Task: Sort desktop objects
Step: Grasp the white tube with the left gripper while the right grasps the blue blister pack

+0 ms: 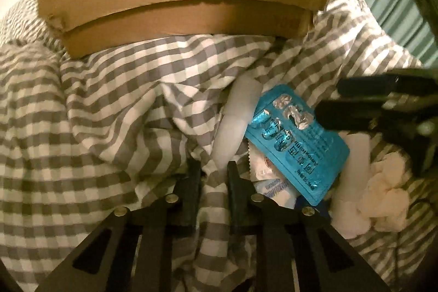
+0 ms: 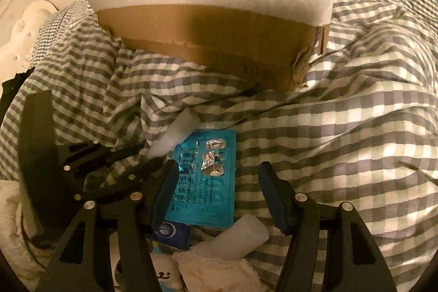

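Left wrist view: the left gripper [image 1: 214,171] hovers low over a rumpled grey-and-white checked bedsheet [image 1: 90,127]. Its two black fingers stand close together with only a narrow gap between them, and nothing is held in that gap. Just right of the fingertips lies a blue blister pack [image 1: 294,138] of tablets, several foil pockets torn open. It rests tilted across a small heap: a white foam piece [image 1: 235,122] under its upper left edge, a white printed sachet [image 1: 264,168] under its lower edge, and cotton balls [image 1: 388,196] further right. The right gripper [image 1: 325,106] reaches in from the right edge, its dark fingertips near the pack's upper right corner. Beyond, a cardboard box [image 1: 180,2] with a white foam strip sits on the sheet.

Right wrist view: the right gripper [image 2: 219,182] is spread wide, holding nothing. The blue blister pack [image 2: 205,182] lies flat between its fingers, nearer the left finger, which overlaps the pack's edge. A white plastic tube [image 2: 241,237] and crumpled tissue [image 2: 219,272] lie nearer the camera, beside a dark blue packet [image 2: 172,233]. The left gripper [image 2: 117,168] appears at the left, and the cardboard box [image 2: 213,26] stands behind.
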`<state>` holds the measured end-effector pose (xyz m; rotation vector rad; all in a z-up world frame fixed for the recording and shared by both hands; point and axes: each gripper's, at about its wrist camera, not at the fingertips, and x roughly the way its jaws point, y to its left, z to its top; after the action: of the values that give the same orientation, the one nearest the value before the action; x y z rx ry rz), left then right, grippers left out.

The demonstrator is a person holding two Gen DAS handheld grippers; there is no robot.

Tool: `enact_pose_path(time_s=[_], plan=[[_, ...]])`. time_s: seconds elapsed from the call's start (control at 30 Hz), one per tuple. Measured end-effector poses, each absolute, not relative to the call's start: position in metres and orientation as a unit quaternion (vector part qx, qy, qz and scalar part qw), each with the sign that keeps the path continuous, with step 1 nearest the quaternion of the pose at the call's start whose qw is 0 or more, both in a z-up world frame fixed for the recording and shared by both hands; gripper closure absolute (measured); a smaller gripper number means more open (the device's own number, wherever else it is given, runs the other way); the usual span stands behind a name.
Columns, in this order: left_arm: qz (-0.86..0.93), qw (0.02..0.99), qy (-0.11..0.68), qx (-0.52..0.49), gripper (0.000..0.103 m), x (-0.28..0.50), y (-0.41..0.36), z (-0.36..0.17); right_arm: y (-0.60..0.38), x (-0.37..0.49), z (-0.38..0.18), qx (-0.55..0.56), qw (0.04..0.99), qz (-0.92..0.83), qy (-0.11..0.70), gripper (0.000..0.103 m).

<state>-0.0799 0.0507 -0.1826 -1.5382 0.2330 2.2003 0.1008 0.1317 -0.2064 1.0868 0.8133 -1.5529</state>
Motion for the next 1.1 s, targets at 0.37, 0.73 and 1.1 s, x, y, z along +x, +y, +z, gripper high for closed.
enact_pose_path(time_s=[0.37, 0.73, 1.1], plan=[[0.792, 0.200, 0.071, -0.572, 0.089, -0.078, 0.035, -0.160, 0.118, 0.123, -0.236, 0.438, 0.499, -0.633, 0.396, 0.027], [0.792, 0.190, 0.070, -0.576, 0.086, -0.071, 0.038, -0.153, 0.105, 0.121, -0.262, 0.461, 0.474, -0.634, 0.400, 0.029], [0.805, 0.243, 0.065, -0.537, 0.072, -0.066, 0.051, -0.133, 0.121, 0.108, -0.206, 0.433, 0.474, -0.677, 0.360, 0.038]])
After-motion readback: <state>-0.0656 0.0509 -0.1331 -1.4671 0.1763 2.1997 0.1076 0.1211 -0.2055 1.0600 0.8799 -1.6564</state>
